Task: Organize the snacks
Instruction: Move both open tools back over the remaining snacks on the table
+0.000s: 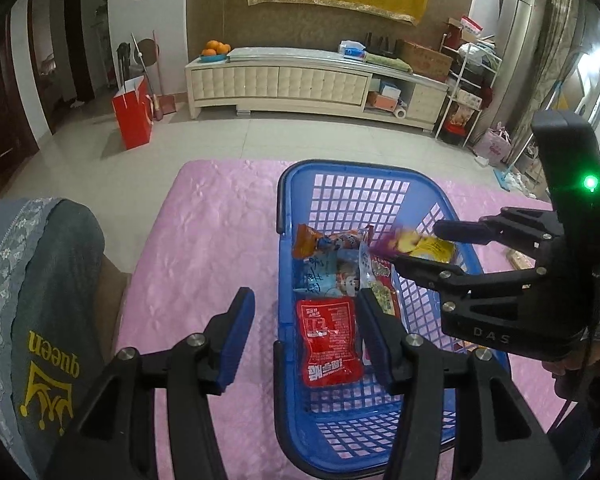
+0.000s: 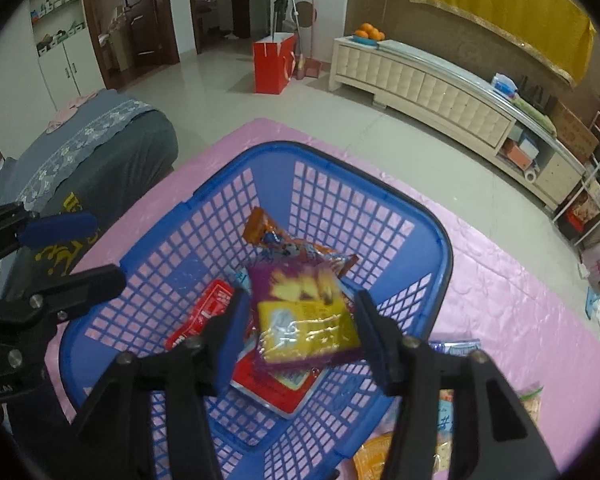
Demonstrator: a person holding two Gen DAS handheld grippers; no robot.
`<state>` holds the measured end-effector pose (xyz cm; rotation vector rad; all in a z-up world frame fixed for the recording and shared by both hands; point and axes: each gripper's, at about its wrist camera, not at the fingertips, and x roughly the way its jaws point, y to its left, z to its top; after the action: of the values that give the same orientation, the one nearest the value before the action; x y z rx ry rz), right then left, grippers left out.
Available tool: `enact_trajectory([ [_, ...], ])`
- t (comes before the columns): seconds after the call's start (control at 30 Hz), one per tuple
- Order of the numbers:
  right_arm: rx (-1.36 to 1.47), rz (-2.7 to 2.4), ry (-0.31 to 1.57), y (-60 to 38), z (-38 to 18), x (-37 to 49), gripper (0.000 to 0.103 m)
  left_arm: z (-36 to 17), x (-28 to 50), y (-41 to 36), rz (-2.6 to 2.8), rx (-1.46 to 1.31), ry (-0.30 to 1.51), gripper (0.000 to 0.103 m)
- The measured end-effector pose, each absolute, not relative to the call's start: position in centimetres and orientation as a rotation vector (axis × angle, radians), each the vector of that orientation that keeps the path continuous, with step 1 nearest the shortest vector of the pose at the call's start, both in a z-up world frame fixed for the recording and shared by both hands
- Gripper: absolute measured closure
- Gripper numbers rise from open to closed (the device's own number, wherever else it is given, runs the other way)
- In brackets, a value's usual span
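R gripper (image 2: pixel 300 330) is over the blue basket (image 2: pixel 440 248), jaws spread wide w/ a purple-and-yellow snack packet (image 2: pixel 304 320) between them; the pads look clear of it and the packet is blurred, so prob. dropping, not held. L gripper (image 1: pixel 304 332) is half open and empty, straddling the basket's near left wall, above a red packet (image 1: pixel 328 340). Progress: several packets already lie in the basket, incl. an orange one (image 2: pixel 260 228) at the far end; a few more snacks (image 2: pixel 452 400) wait on the pink cloth (image 2: pixel 520 312) beside it, so work remains. Both grippers pitch steeply down, R reaching in from the basket's right side.
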<state>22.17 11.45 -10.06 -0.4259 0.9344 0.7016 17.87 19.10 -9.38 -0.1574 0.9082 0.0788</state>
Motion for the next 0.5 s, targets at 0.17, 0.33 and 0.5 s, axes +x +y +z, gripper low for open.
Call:
enact_trajectory([
  [0.17, -0.423, 0.693, 0.910, 9.7, -8.8, 20.9, 0.022, -8.7, 16.9, 17.6, 0.079, -0.101, 0.876, 0.037],
  [0.33, -0.412, 0.673, 0.901, 7.1, -7.0, 19.5, 0.022, -7.5, 16.1, 15.7, 0.062, -0.101, 0.865, 0.036],
  [0.5, -0.395, 0.647, 0.866, 3.6, -4.7, 17.5, 0.022, -6.2, 14.9, 13.3, 0.044, -0.096, 0.856, 0.034],
])
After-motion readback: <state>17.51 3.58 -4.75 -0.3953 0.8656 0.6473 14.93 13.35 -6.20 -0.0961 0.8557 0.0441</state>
